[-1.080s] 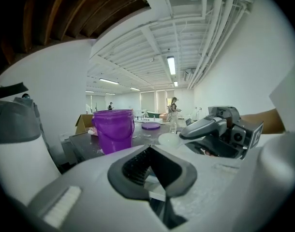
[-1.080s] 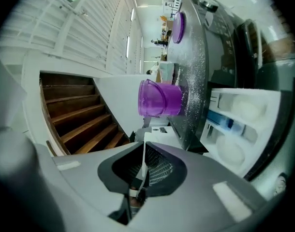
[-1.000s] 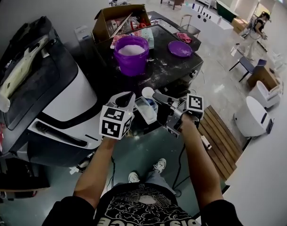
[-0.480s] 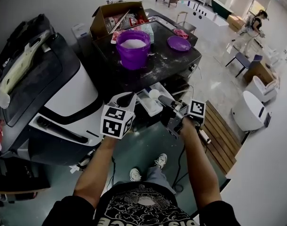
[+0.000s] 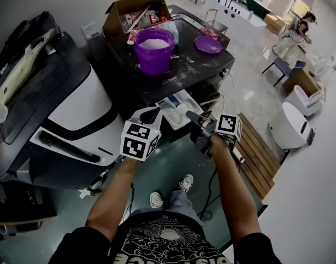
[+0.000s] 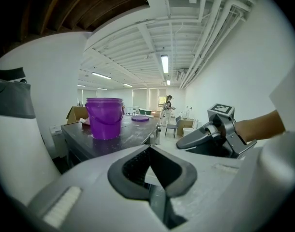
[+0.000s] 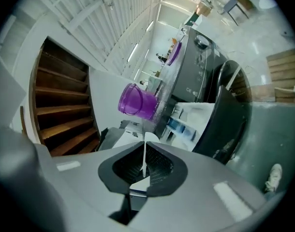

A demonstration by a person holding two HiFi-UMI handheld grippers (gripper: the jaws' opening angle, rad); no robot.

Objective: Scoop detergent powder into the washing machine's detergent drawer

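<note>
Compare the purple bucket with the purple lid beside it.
The bucket stands tall and open, holding white powder; the lid lies flat and low. The bucket sits by the cardboard box; the lid lies apart, farther right. Both are purple, on the same dark top.

The head view looks steeply down from overhead. The left gripper view looks level across the washing machine's dark top (image 6: 113,140); the right gripper view, rolled sideways, faces the open detergent drawer (image 7: 182,124). All three share the purple bucket (image 5: 154,49)

Glossy purple plastic bucket (image 5: 154,53), smooth white plastic scoop (image 5: 182,110), cardboard box (image 5: 115,10), matt powder-dusted worktop (image 5: 201,66), slatted wooden platform (image 5: 257,154)
</note>
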